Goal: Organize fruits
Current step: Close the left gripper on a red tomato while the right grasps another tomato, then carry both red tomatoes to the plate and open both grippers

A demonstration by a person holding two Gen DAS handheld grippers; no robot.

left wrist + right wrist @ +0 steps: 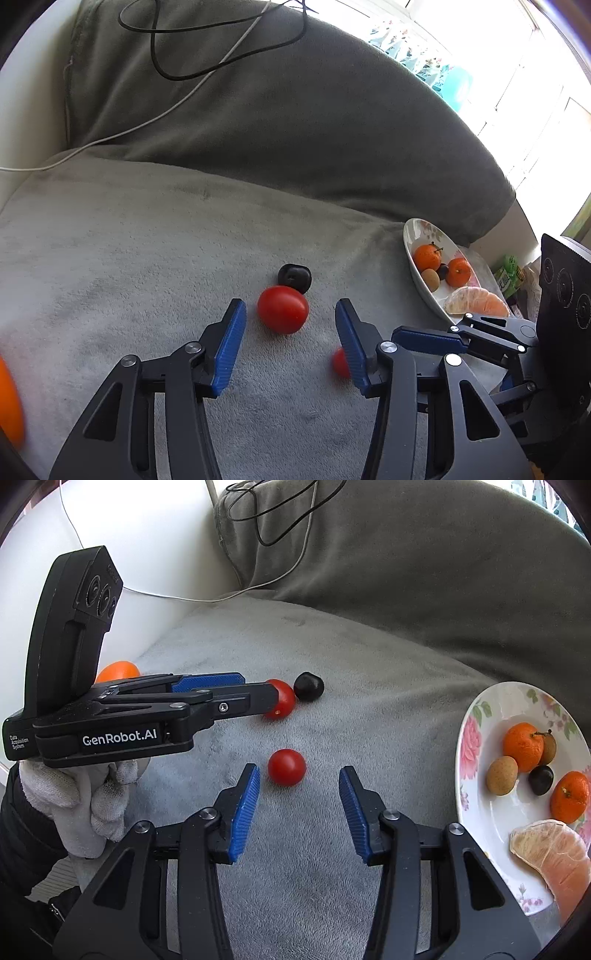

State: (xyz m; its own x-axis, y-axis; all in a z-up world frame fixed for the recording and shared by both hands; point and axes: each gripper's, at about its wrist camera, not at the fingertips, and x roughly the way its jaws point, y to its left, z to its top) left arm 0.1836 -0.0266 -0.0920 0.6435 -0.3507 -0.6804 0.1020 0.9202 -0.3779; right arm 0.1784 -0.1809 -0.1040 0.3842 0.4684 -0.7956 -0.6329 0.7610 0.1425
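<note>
A red tomato [283,309] lies on the grey cushion, touching a dark plum [294,277] behind it. My left gripper [290,314] is open, its blue pads either side of this tomato, not touching it. A second red tomato [287,767] lies just ahead of my open right gripper [299,779], slightly left of its middle. In the right wrist view the left gripper [258,694] reaches the first tomato [282,699] and the plum [308,686]. A flowered plate [476,812] at the right holds two mandarins, a peeled mandarin, brown fruits and a dark plum.
An orange [118,672] lies on the cushion at the far left behind the left gripper. The grey backrest [295,129] rises behind, with a black cable [221,48] and a white cable [147,122] draped over it. A gloved hand [85,797] holds the left gripper.
</note>
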